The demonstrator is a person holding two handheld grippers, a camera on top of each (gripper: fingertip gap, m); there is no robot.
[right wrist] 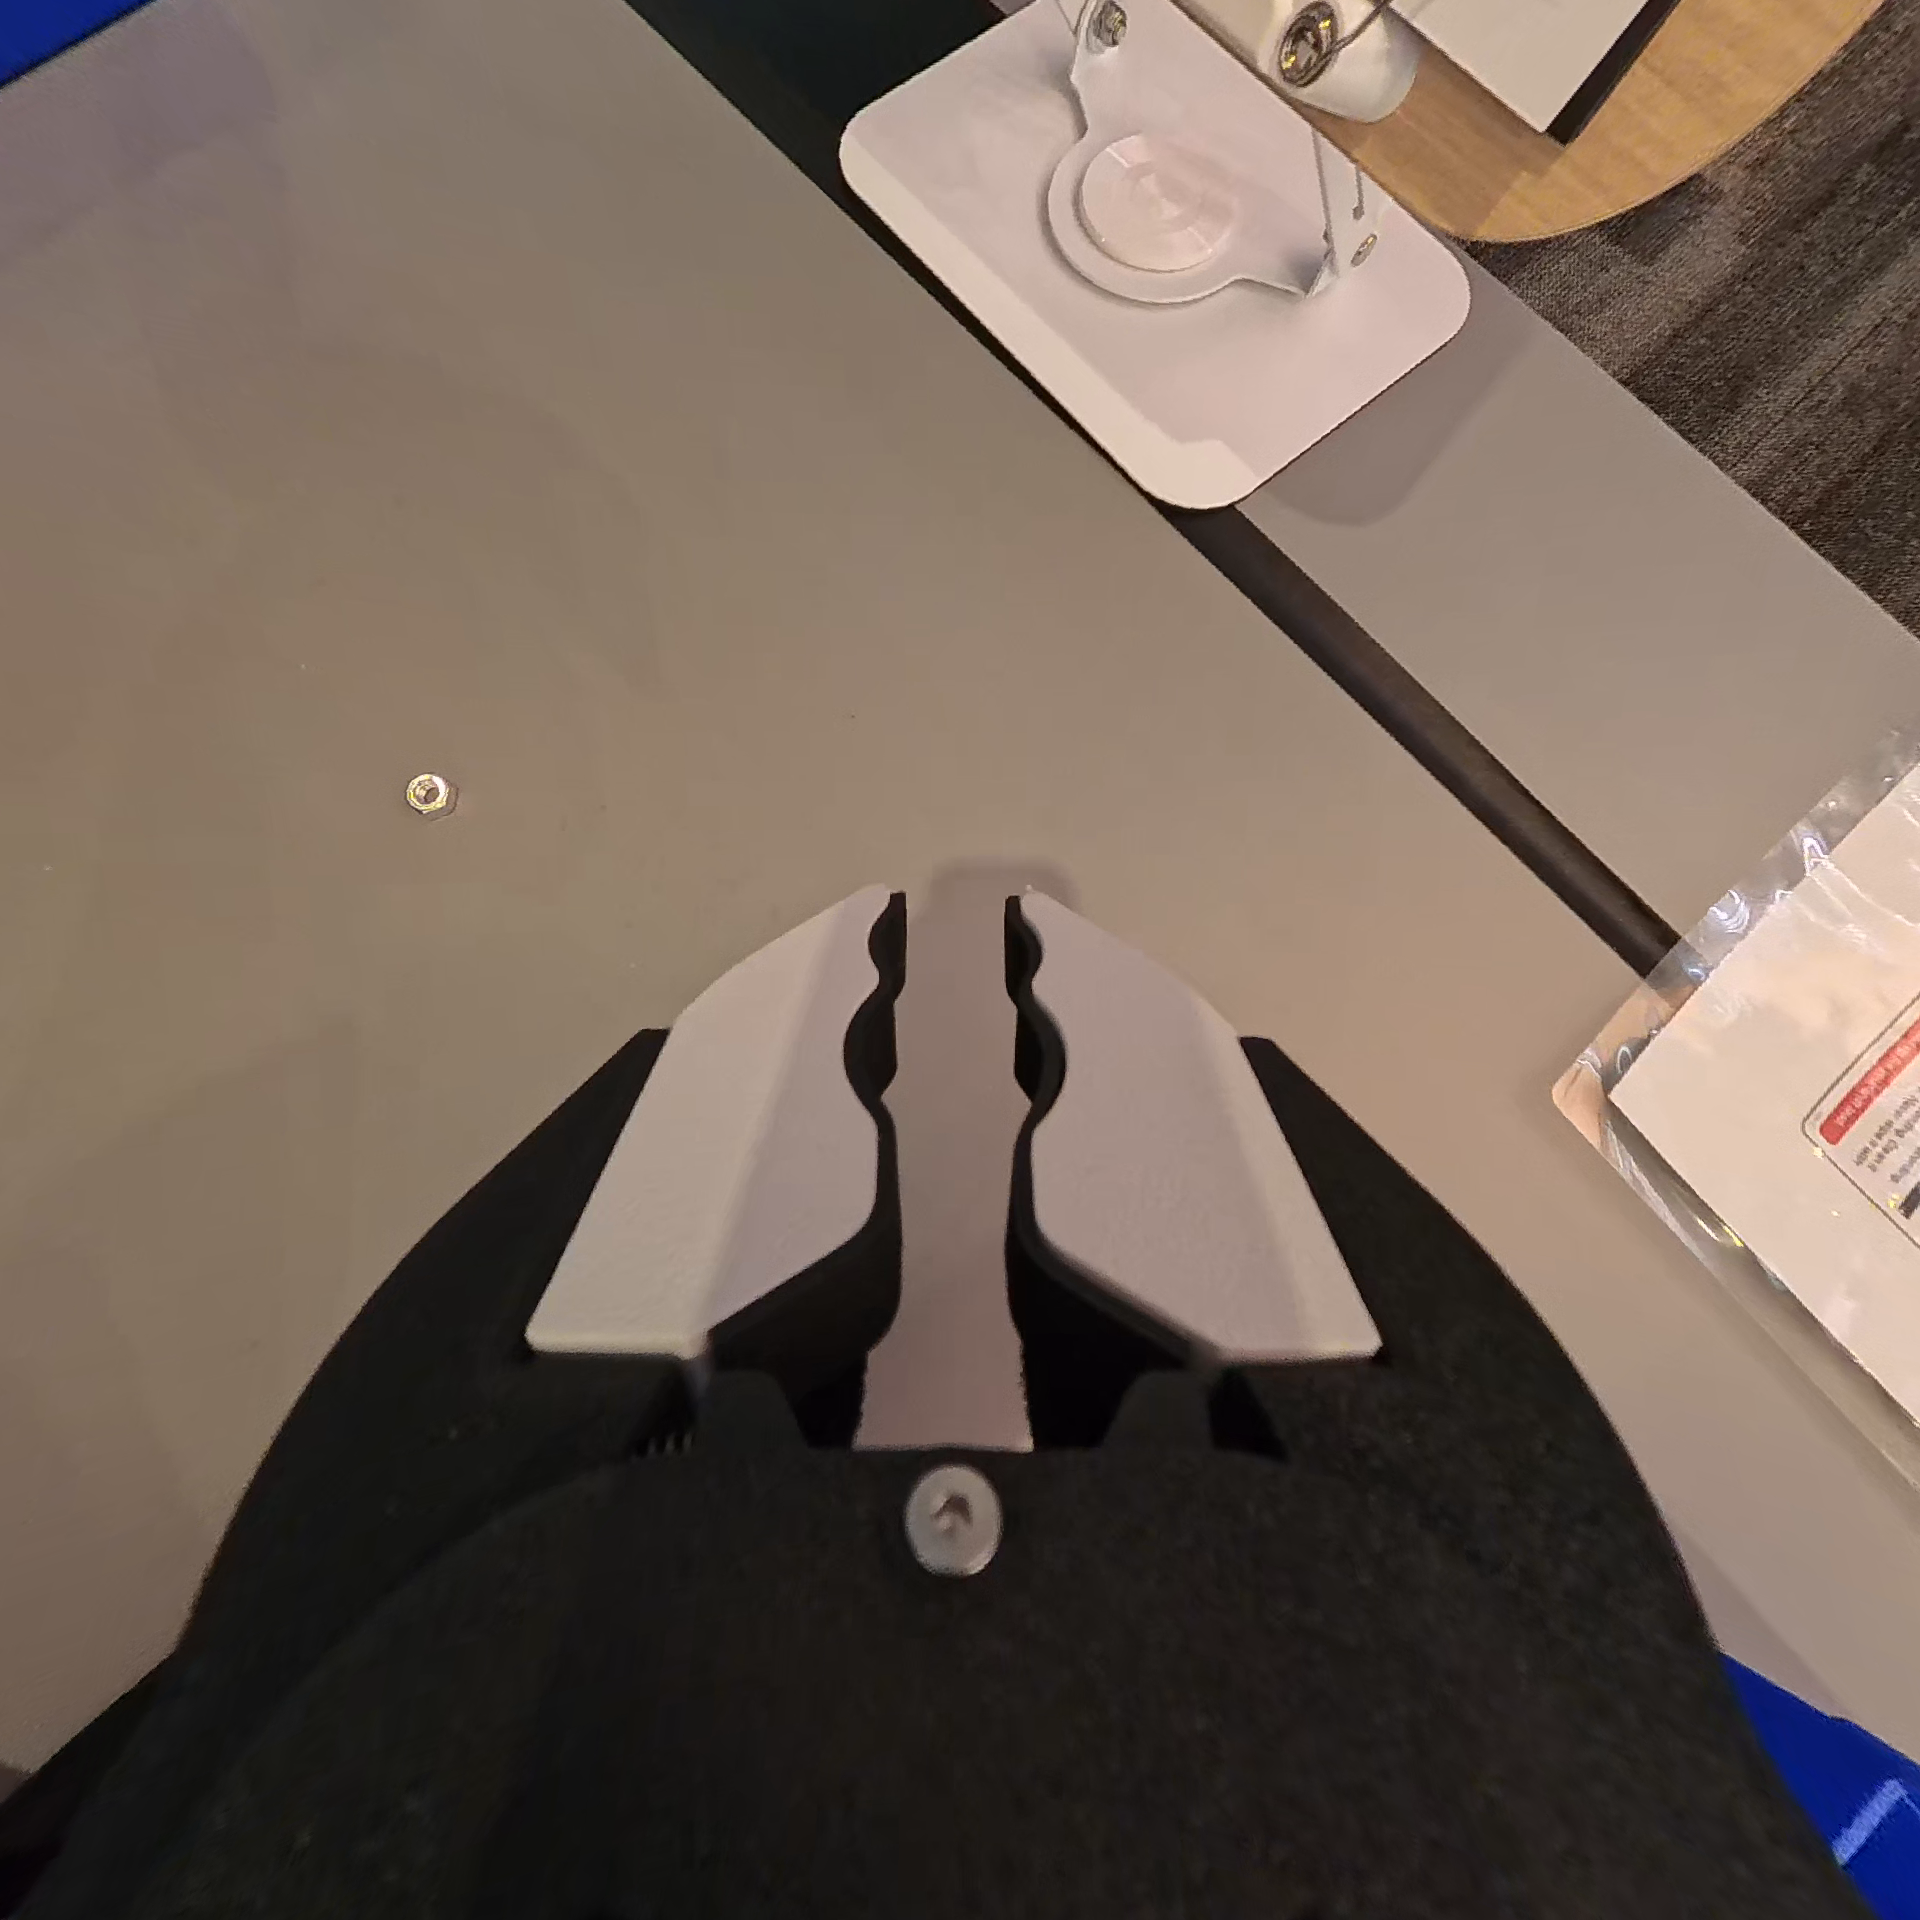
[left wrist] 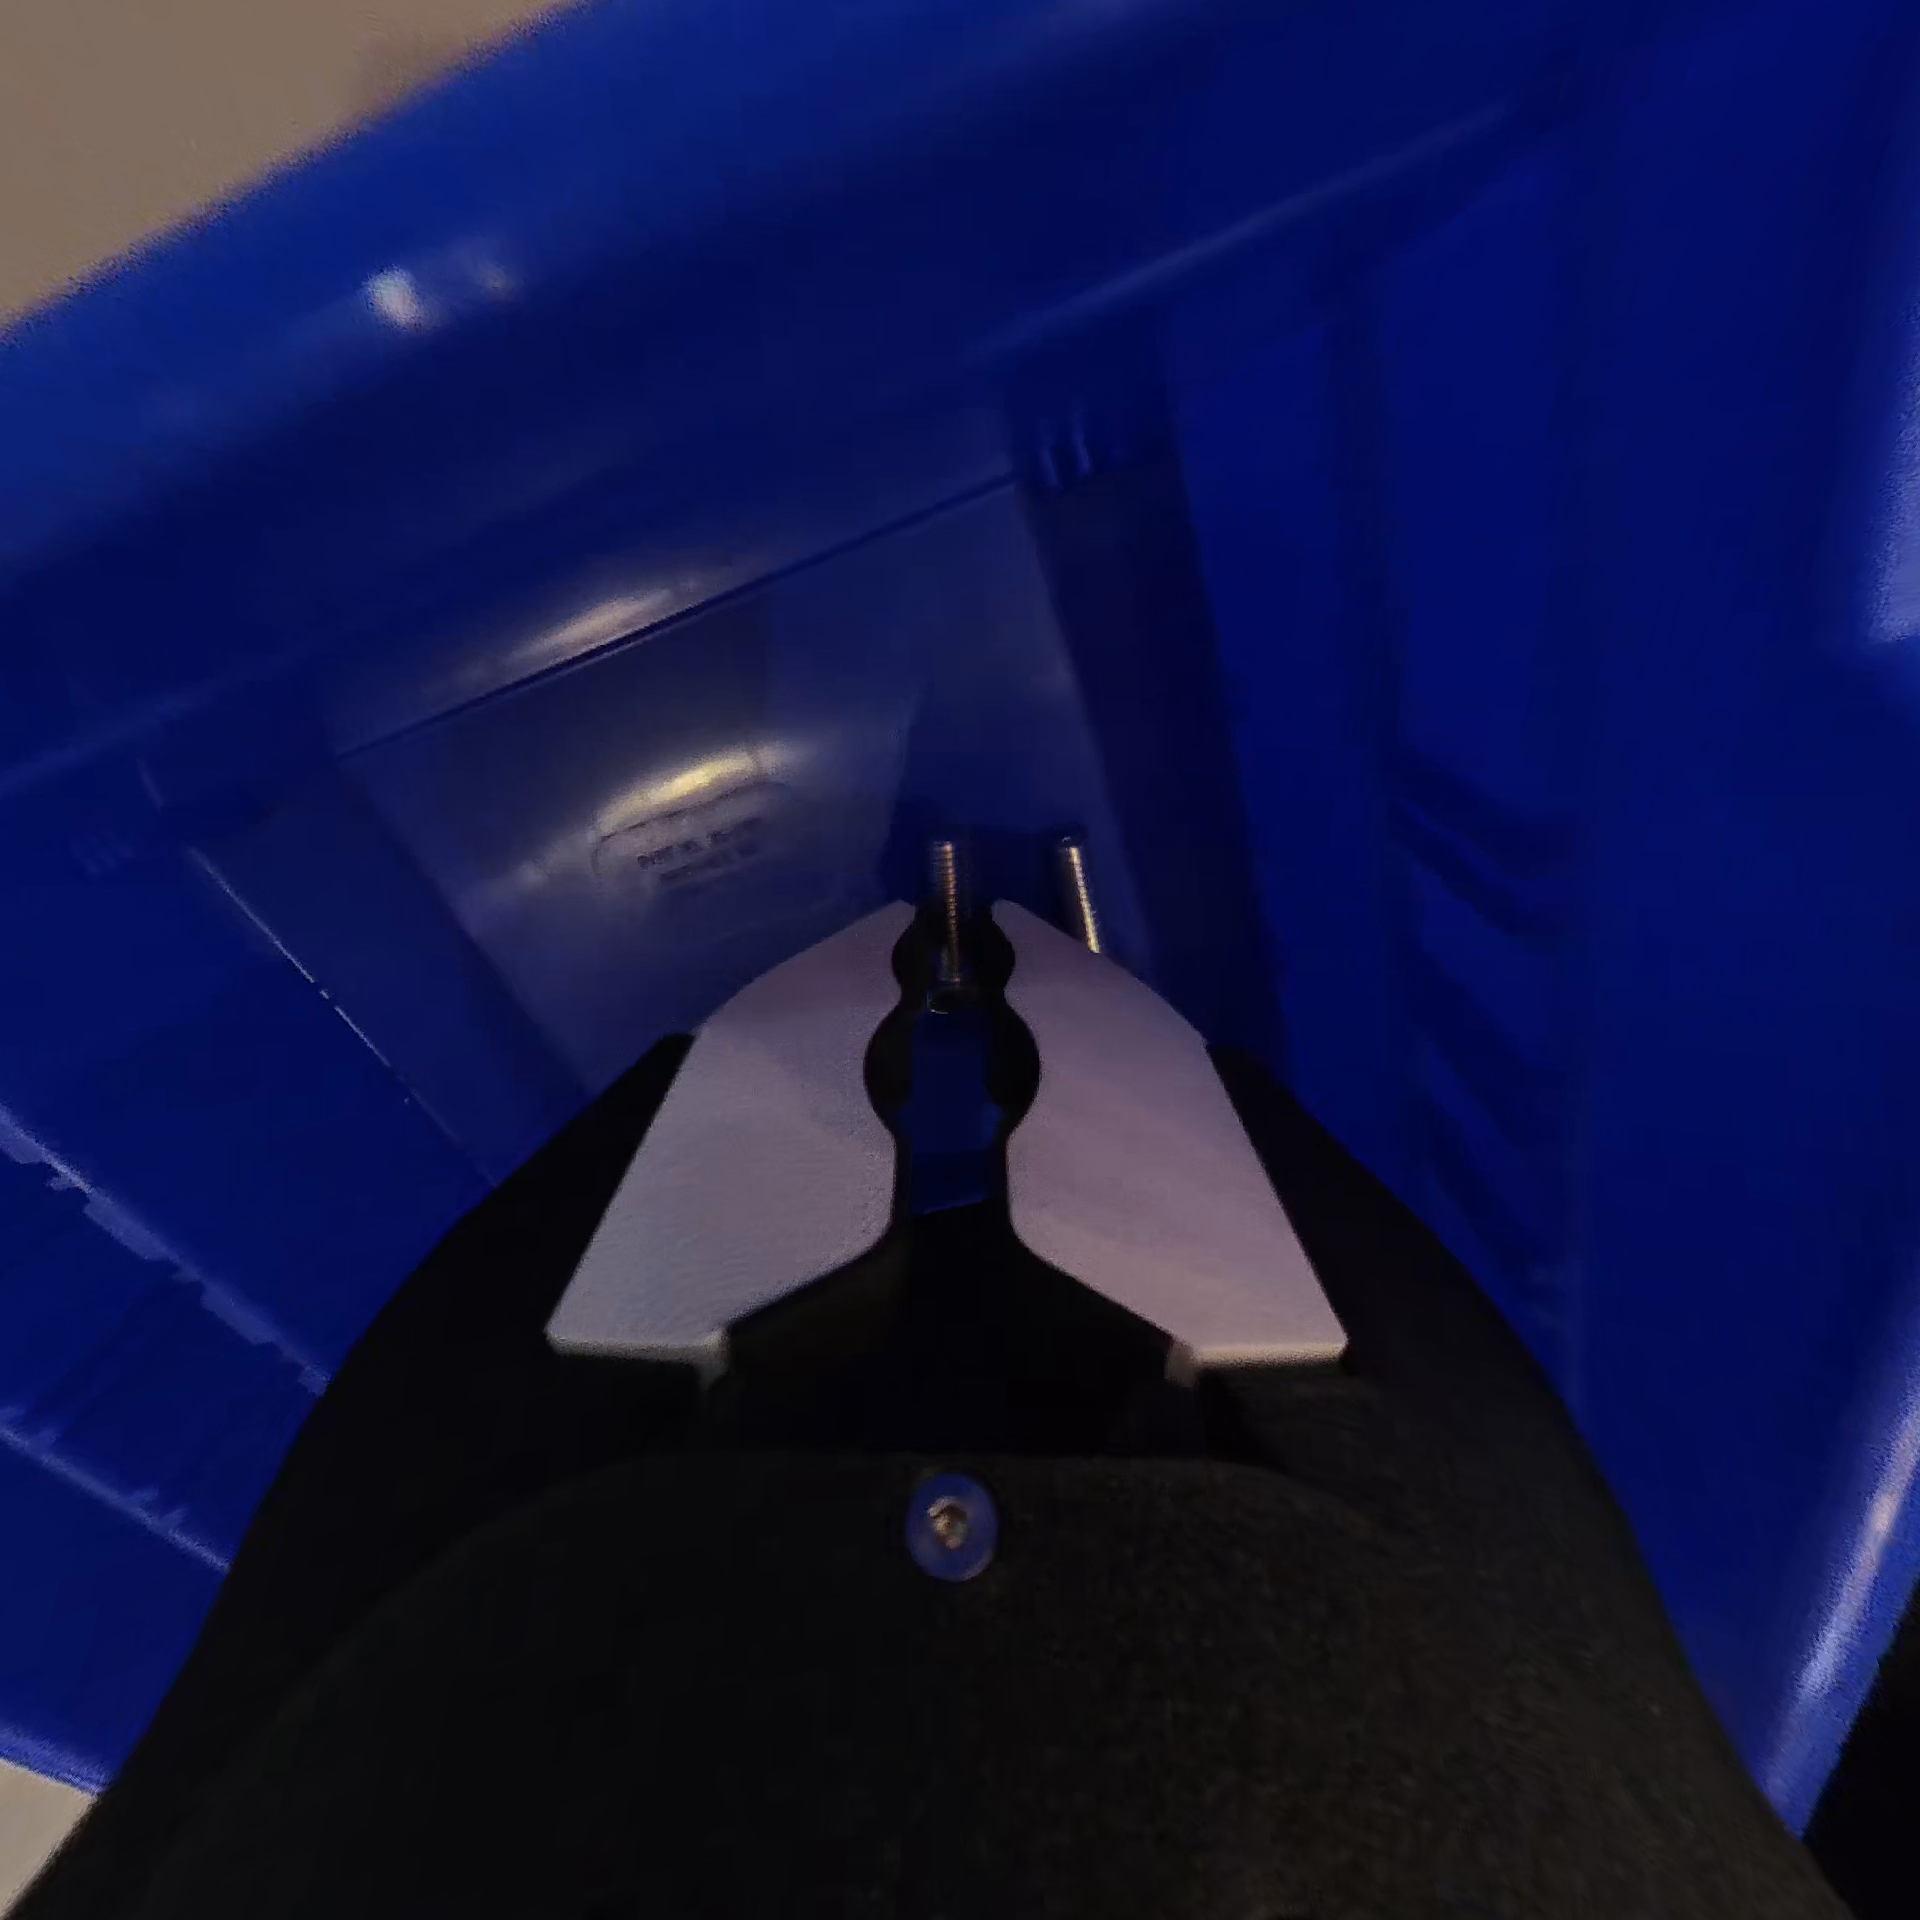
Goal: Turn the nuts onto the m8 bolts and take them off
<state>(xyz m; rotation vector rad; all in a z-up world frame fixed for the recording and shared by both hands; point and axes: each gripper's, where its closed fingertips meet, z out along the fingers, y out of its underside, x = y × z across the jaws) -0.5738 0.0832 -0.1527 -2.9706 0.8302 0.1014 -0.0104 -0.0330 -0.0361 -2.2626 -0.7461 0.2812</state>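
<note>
Bin: our left gripper (left wrist: pixel 951 920) reaches inside a glossy blue plastic bin (left wrist: pixel 1455 727).
Left tool: we pinch a slim silver threaded steel bolt (left wrist: pixel 945 914) at its head end; a second bolt (left wrist: pixel 1077 894) lies just right of our fingertips.
Right tool: our right gripper (right wrist: pixel 956 899) hovers spread, empty.
Nut: small silver hex nut (right wrist: pixel 432 795), ahead-left of it on the grey table (right wrist: pixel 623 468).
Handling: we judge both parts light, rigid, slippery; grip the nut's flats.

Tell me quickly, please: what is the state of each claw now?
Left claw: closed on a bolt, inside the blue bin.
Right claw: open, holding nothing, above the table.
</note>
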